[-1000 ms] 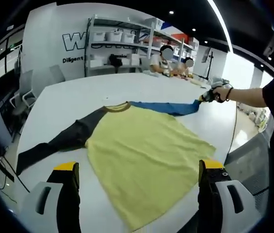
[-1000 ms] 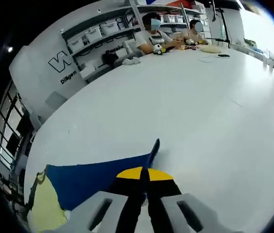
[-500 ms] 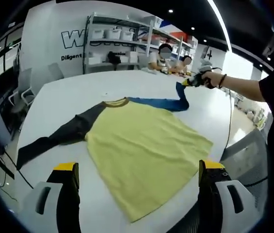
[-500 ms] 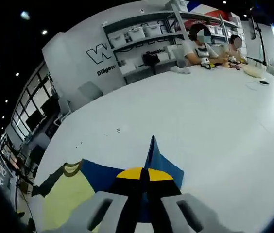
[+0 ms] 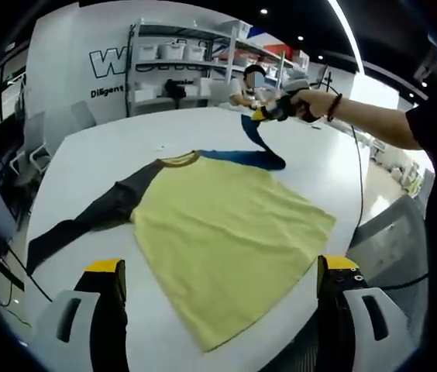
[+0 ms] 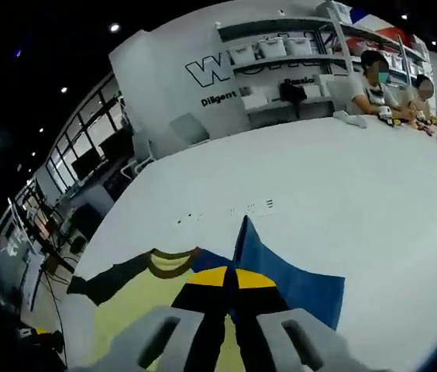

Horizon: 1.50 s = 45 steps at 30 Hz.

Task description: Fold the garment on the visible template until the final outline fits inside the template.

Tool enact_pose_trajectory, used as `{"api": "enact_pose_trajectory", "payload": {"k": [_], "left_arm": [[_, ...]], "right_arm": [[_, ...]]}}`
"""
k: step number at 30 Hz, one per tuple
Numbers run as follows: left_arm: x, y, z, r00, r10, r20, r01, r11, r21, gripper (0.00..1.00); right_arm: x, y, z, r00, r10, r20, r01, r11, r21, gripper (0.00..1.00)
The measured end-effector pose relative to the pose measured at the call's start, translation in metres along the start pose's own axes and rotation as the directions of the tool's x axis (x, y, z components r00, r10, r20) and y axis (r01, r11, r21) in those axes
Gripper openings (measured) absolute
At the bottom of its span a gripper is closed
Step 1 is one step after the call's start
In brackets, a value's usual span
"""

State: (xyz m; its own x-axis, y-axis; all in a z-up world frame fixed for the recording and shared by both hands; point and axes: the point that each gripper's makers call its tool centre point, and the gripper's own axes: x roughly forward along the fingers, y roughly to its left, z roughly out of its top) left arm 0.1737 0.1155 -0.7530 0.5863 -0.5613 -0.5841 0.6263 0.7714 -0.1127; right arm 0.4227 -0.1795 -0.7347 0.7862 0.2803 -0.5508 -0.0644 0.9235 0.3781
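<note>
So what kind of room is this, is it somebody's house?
Probably not a house. It looks like a workshop or lab office: a very big white table, metal shelves holding storage boxes, large lettering on the wall, and people sitting working at the far end.

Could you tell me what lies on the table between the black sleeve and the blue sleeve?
The yellow body of the shirt, topped by its brown collar, in the left gripper view.

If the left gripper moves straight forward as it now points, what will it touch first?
Most likely the yellow shirt body, which lies on the table between and ahead of the open left gripper. Depth is unclear.
</note>
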Motion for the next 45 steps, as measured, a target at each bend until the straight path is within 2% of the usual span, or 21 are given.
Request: {"api": "enact_pose_trajectory", "payload": {"k": [1,3,5,7,9,13,16,17,21,27,29,32,37,38,40,42,45], "left_arm": [[0.0,-0.001,0.0,1.0,-0.004,0.001,0.004,1.0,-0.002,0.99],[-0.001,-0.002,0.0,1.0,-0.011,0.003,0.011,1.0,-0.012,0.99],[-0.003,-0.002,0.0,1.0,-0.011,0.007,0.011,1.0,-0.009,0.99],[-0.007,-0.006,0.003,0.999,-0.044,0.024,0.045,0.998,-0.034,0.99],[-0.012,-0.011,0.01,0.994,-0.078,0.074,0.083,0.995,-0.063,0.99],[-0.02,-0.007,0.014,0.991,-0.072,0.11,0.08,0.994,-0.078,0.99],[-0.019,-0.004,0.011,0.993,-0.062,0.096,0.069,0.995,-0.072,0.99],[-0.019,-0.003,0.01,0.995,-0.056,0.087,0.062,0.996,-0.065,0.99],[-0.016,-0.005,0.011,0.994,-0.066,0.084,0.071,0.996,-0.061,0.99],[-0.017,-0.001,0.009,0.995,-0.06,0.082,0.065,0.996,-0.062,0.99],[-0.017,0.001,0.006,0.996,-0.052,0.077,0.057,0.996,-0.064,0.99],[-0.018,0.004,0.002,0.997,-0.045,0.061,0.049,0.997,-0.064,0.99],[-0.019,0.004,0.0,0.997,-0.038,0.061,0.042,0.997,-0.069,0.99],[-0.02,0.005,0.0,0.998,-0.035,0.059,0.039,0.997,-0.071,0.99],[-0.02,0.005,0.0,0.998,-0.031,0.06,0.035,0.997,-0.072,0.99],[-0.021,0.006,0.0,0.998,-0.027,0.062,0.031,0.997,-0.074,0.99],[-0.022,0.006,-0.001,0.998,-0.022,0.065,0.027,0.996,-0.081,0.99]], "right_arm": [[0.003,0.015,0.0,0.999,0.038,0.006,-0.038,0.999,0.026,0.0],[0.007,0.029,0.001,0.999,0.049,0.017,-0.049,0.999,0.008,0.0],[0.013,0.054,0.0,0.993,0.116,0.017,-0.116,0.993,-0.001,0.0],[0.018,0.073,-0.002,0.988,0.156,0.016,-0.156,0.988,0.02,0.0],[0.025,0.086,-0.006,0.985,0.173,0.015,-0.173,0.985,0.02,0.0],[0.035,0.11,-0.015,0.98,0.197,-0.007,-0.197,0.98,0.021,0.0],[0.04,0.121,-0.02,0.978,0.21,-0.017,-0.21,0.978,0.019,0.0],[0.045,0.135,-0.025,0.975,0.223,-0.028,-0.222,0.975,0.011,0.0],[0.053,0.162,-0.034,0.966,0.252,-0.051,-0.252,0.968,-0.002,0.0],[0.066,0.185,-0.057,0.963,0.251,-0.1,-0.257,0.965,-0.044,0.0],[0.072,0.193,-0.07,0.961,0.243,-0.131,-0.259,0.959,-0.115,0.0],[0.077,0.205,-0.087,0.953,0.258,-0.162,-0.283,0.946,-0.158,0.0],[0.084,0.213,-0.116,0.939,0.248,-0.237,-0.301,0.926,-0.226,0.0],[0.086,0.215,-0.121,0.939,0.245,-0.24,-0.298,0.93,-0.216,0.0],[0.09,0.219,-0.13,0.932,0.258,-0.256,-0.318,0.92,-0.228,0.0],[0.094,0.216,-0.141,0.929,0.235,-0.285,-0.313,0.912,-0.267,0.0],[0.097,0.221,-0.154,0.917,0.246,-0.313,-0.333,0.905,-0.264,0.0]]}}
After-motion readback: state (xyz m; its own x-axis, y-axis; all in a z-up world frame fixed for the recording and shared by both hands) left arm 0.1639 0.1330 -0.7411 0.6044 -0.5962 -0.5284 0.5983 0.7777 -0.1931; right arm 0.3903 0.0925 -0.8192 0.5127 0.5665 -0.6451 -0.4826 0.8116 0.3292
